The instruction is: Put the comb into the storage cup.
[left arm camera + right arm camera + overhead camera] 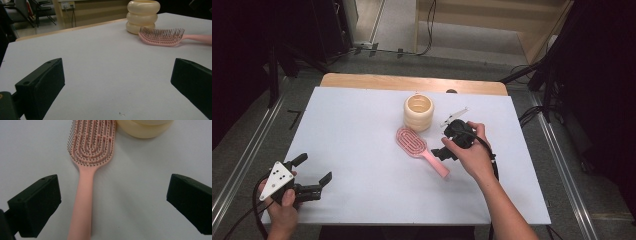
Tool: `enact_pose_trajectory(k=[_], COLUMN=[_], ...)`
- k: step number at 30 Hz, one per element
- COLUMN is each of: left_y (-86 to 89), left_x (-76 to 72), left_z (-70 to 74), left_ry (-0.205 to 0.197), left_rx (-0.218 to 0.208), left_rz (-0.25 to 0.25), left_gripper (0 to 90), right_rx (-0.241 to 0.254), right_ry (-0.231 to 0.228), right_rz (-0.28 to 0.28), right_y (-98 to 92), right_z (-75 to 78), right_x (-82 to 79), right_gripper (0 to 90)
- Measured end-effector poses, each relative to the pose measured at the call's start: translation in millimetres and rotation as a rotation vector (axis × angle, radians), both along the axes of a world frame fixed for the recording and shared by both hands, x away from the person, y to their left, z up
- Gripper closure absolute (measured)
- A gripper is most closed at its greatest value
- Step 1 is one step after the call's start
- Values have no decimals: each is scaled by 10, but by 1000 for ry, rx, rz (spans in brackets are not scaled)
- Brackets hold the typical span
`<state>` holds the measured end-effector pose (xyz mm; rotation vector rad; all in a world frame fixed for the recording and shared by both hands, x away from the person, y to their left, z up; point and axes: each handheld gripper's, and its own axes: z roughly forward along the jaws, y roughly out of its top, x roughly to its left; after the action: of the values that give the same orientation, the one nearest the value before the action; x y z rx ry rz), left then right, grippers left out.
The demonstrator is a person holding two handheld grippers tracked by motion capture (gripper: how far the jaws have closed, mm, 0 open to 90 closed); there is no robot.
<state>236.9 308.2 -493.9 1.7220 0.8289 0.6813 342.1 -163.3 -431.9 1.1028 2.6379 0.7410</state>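
Observation:
A pink hairbrush (417, 147) lies bristles up near the middle of the white table, its head toward a cream ribbed cup (418, 112) just behind it. My right gripper (444, 150) hovers over the handle end, held from above by the right hand. In the right gripper view the gripper (112, 195) is open, the brush handle (83, 202) runs up between the jaws nearer the left one, and the cup (146, 128) is at the top. My left gripper (314, 170) stands open at the table's front left corner. From there the brush (162, 37) and cup (143, 16) lie far ahead of its jaws (117, 85).
The white tabletop (362, 125) has a wooden strip (412, 82) along its back edge. Metal floor rails and cables (532, 115) run along both sides of the table, and dark equipment stands at the left and right.

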Motion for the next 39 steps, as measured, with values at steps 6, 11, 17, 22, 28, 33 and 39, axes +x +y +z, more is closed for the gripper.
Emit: enact_pose_trajectory(k=[6, 11, 17, 22, 28, 33, 39], left_y=[-4, -8, -10, -12, -14, -15, -17], left_x=[-1, -2, -3, -3, -2, -2, -2], left_z=[0, -1, -1, -1, -1, -1, -1], left_ry=[0, -2, -2, -3, -3, -3, -4], left_rx=[2, 2, 3, 3, 10, 11, 12], left_rz=[-3, -5, -6, -7, -11, -12, -12], left_gripper=[0, 0, 0, 0, 0, 0, 0], right_rx=[-23, -47, -67, -86, -99, -116, -126], right_ry=[28, 65, 105, 127, 168, 193, 219], right_rz=[1, 12, 17, 10, -5, -11, -14], right_y=[88, 196, 281, 320, 361, 397, 430], right_z=[-25, -65, -131, -181, -241, -289, -341], right_x=[25, 53, 96, 120, 155, 176, 196], right_gripper=[0, 0, 0, 0, 0, 0, 0])
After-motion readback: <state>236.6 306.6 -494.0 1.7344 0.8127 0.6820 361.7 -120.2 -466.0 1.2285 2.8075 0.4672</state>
